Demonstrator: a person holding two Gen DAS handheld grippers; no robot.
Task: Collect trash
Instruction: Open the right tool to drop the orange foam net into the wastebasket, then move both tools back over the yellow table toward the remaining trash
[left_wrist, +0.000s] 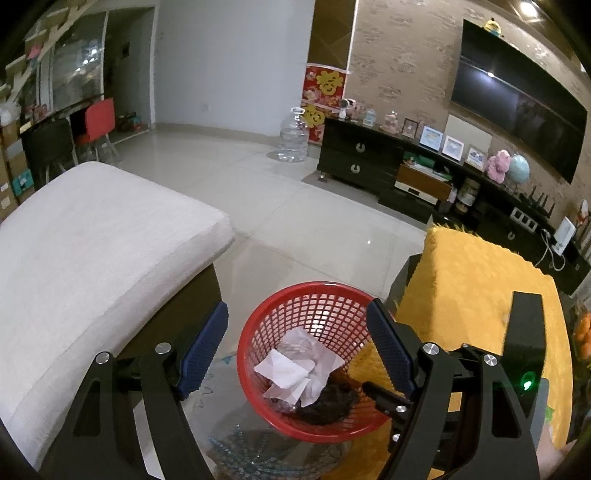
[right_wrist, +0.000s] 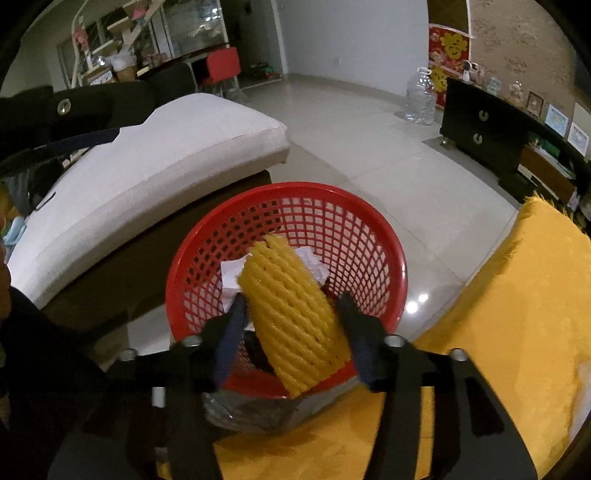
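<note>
A red mesh basket (left_wrist: 295, 424) (right_wrist: 369, 229) stands just in front of both grippers. It holds crumpled white paper (left_wrist: 291, 369) and a dark lump (left_wrist: 328, 402). My left gripper (left_wrist: 297, 306) hovers above the basket's near side, open, with nothing between its blue pads. In the right wrist view a yellow foam net sleeve (right_wrist: 291, 314) hangs over the basket mouth between the fingers of my right gripper (right_wrist: 291, 297). The sleeve looks full and unsquashed, and the jaws stand apart beside it. The right gripper's black body (left_wrist: 524, 332) shows at the right of the left wrist view.
A white cushioned seat (left_wrist: 92, 240) lies to the left of the basket and a yellow fuzzy cloth (left_wrist: 480, 280) to its right. The basket rests on a glass top (left_wrist: 240, 450). Tiled floor, a large water jug (left_wrist: 293, 136) and a dark TV cabinet (left_wrist: 354, 155) lie beyond.
</note>
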